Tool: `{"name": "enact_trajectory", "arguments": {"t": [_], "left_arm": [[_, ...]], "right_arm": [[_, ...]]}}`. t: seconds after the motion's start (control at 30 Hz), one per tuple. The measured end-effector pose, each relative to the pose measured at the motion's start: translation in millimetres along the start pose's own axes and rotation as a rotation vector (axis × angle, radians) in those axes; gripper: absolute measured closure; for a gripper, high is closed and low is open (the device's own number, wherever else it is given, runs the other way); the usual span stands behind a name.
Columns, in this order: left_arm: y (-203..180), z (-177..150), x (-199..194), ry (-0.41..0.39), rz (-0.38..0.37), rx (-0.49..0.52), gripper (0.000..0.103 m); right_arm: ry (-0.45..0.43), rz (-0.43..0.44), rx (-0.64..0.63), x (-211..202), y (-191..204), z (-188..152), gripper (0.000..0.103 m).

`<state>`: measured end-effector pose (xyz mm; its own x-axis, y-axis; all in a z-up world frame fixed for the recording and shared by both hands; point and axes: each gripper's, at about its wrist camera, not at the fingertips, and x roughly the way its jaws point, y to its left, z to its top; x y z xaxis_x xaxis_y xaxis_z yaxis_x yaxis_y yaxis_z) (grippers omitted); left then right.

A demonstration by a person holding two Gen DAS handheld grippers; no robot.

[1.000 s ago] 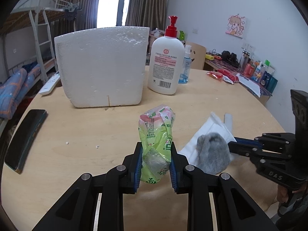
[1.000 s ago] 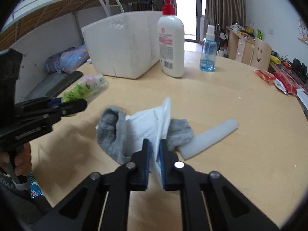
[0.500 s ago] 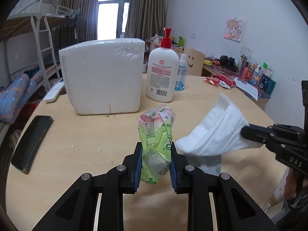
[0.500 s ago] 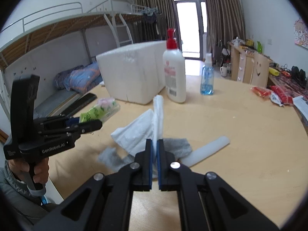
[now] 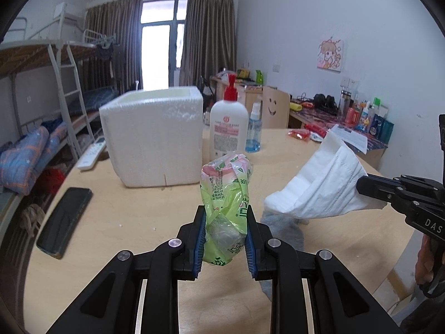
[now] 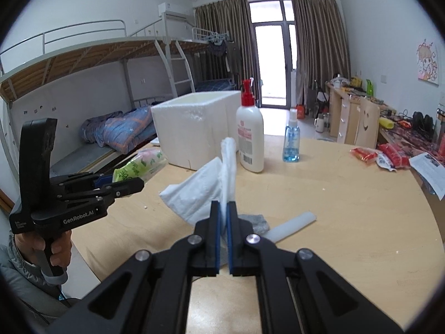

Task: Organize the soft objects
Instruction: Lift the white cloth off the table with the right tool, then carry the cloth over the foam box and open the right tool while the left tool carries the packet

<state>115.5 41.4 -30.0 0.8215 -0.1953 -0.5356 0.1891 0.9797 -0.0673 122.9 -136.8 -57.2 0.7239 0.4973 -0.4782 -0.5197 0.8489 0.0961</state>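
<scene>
My left gripper (image 5: 224, 217) is shut on a green and pink plastic tissue pack (image 5: 225, 194) and holds it above the table; the pack also shows in the right wrist view (image 6: 139, 165). My right gripper (image 6: 224, 208) is shut on a white folded cloth (image 6: 208, 186), lifted off the table; the cloth also shows in the left wrist view (image 5: 319, 186). A grey sock (image 5: 283, 228) lies on the table under the cloth, partly hidden. An open white foam box (image 5: 155, 136) stands at the back of the table.
A lotion pump bottle (image 5: 228, 128) and a blue spray bottle (image 5: 253, 133) stand right of the box. A black phone (image 5: 65, 217) and a remote (image 5: 90, 153) lie at the left. A white foam strip (image 6: 292, 224) lies by the sock. Snack packets (image 6: 381, 156) lie far right.
My right gripper has lifted the white cloth off the sock and raised it. Both grippers have risen above the table. The left grip on the pack is unchanged.
</scene>
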Motion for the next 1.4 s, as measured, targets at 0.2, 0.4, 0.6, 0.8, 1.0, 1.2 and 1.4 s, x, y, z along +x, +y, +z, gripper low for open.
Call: {"name": "enact_trajectory", "arguments": {"t": [0.2, 0.4, 0.6, 0.8, 1.0, 1.2, 1.4], "left_arm": [[-4, 5, -21, -0.060, 0.011, 0.025, 0.077], [-10, 12, -44, -0.133, 0.036, 0.050, 0.077], [-13, 17, -62, -0.194, 0.059, 0.066, 0.077], [-14, 20, -77, -0.238, 0.066, 0.079, 0.077], [-13, 18, -90, -0.272, 0.086, 0.084, 0.077], [-7, 15, -98, -0.290, 0.121, 0.073, 0.077], [3, 13, -107, -0.306, 0.165, 0.049, 0.077]], "right_arm": [[-0.070, -0.005, -0.014, -23, 4, 3, 0.097], [-0.132, -0.007, -0.030, -41, 11, 7, 0.097], [-0.183, -0.006, -0.048, -55, 16, 11, 0.097], [-0.225, 0.001, -0.062, -65, 18, 14, 0.097], [-0.242, 0.019, -0.074, -66, 21, 15, 0.097], [-0.244, 0.047, -0.080, -58, 21, 18, 0.097], [-0.238, 0.093, -0.100, -47, 29, 21, 0.097]]}}
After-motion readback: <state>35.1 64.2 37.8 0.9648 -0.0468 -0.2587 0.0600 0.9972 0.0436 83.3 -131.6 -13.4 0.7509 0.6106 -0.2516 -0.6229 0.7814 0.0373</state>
